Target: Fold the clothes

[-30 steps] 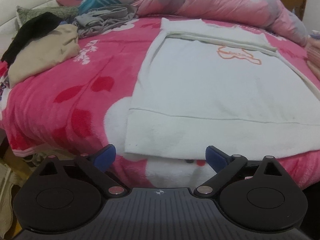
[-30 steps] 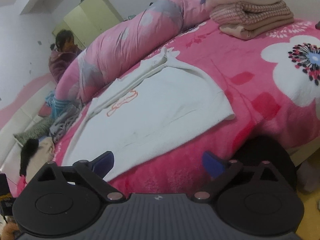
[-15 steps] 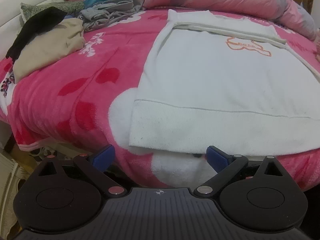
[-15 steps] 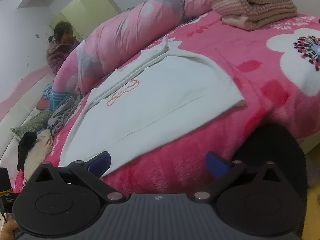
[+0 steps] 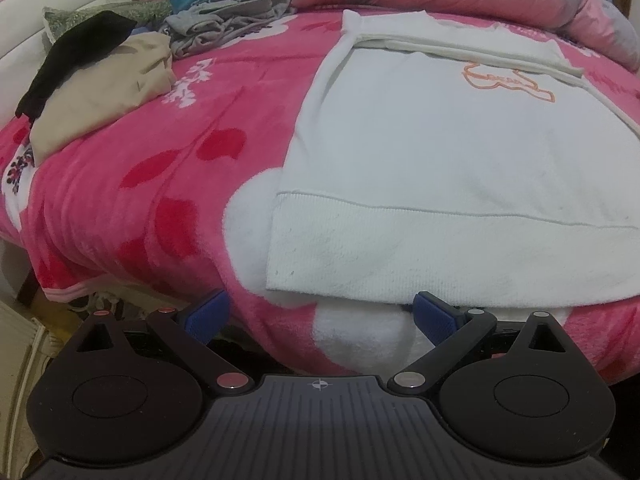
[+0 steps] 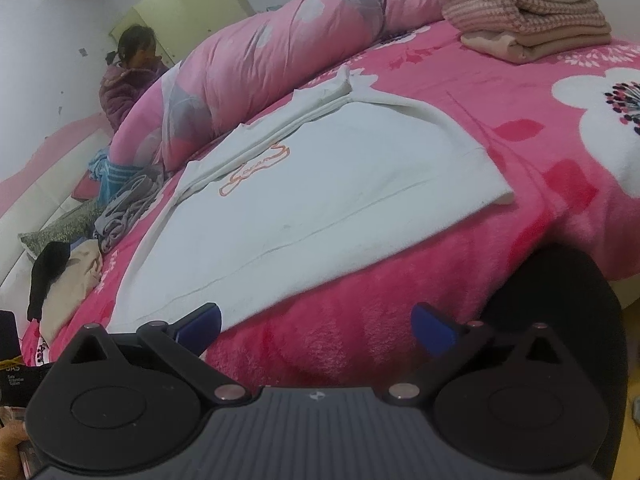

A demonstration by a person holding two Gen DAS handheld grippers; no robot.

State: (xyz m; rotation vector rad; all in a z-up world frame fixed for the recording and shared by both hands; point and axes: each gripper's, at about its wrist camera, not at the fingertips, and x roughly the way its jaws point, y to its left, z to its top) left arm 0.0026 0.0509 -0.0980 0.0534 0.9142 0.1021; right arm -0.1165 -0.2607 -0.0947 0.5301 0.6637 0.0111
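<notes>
White walls [image 6: 48,32], yellow-green wardrobe [image 6: 188,12], pink floral bed [image 6: 540,92]

Left hand-held gripper [image 5: 320,314] and right hand-held gripper [image 6: 316,322] both have their blue-tipped fingers spread wide, gripping nothing.

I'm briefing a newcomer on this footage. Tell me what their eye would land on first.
A white sweatshirt lies spread flat across the bright pink floral blanket, its ribbed hem nearest the open left gripper. Behind it runs a long rolled pink duvet, and a stack of folded clothes sits at the far right.

Pink floral bed [image 5: 168,184] carries white sweatshirt [image 5: 440,168], clothes
</notes>
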